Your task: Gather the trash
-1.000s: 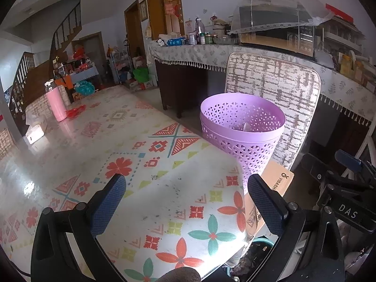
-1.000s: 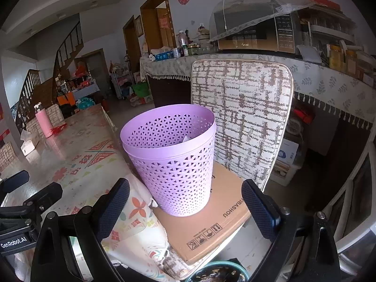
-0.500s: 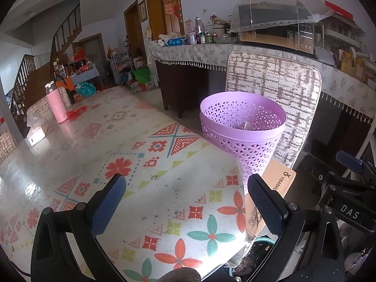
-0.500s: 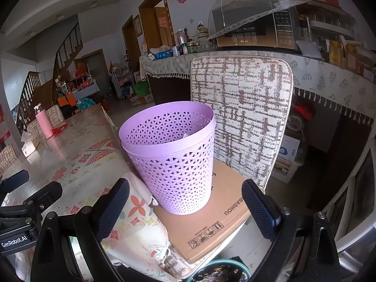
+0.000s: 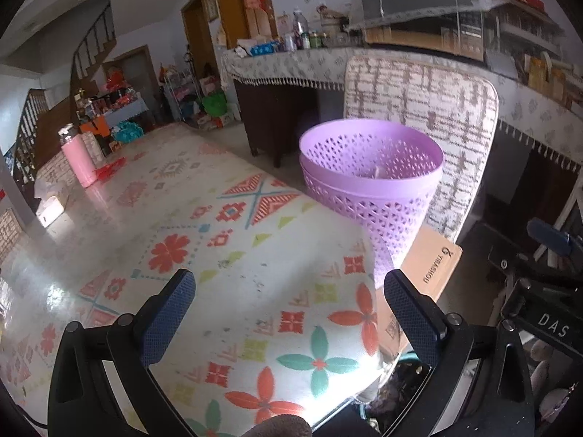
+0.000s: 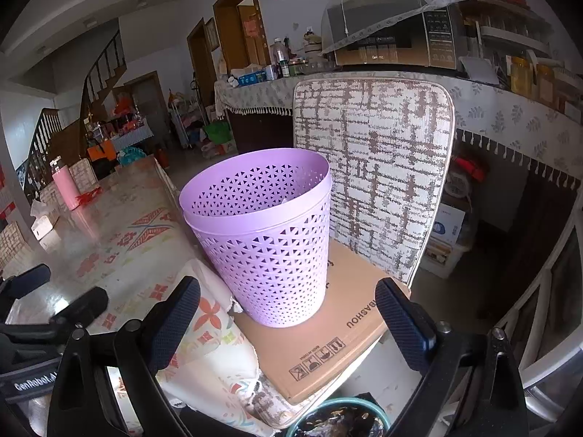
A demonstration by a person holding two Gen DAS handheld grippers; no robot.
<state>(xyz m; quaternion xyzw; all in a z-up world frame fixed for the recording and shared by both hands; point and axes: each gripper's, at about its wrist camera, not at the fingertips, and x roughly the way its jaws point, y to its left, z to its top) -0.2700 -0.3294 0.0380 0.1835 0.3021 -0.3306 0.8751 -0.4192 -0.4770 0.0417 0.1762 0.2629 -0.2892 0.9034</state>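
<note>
- Hardly anything has shifted since the earlier frames: both grippers hover in almost the same spots, drawn back only a touch.
- Left gripper (image 5: 289,313) hangs released and empty over the patterned tabletop (image 5: 175,218); right gripper (image 6: 288,313) is likewise spread wide, holding nothing.
- Just ahead, the purple basket (image 6: 262,236) stands upright on a cardboard box (image 6: 328,346) on the chair seat.
- Doing this well probably means finding remaining scraps before closing either gripper.
- Inside the basket only a pale sliver shows; no loose trash is visible on the tabletop.
</note>
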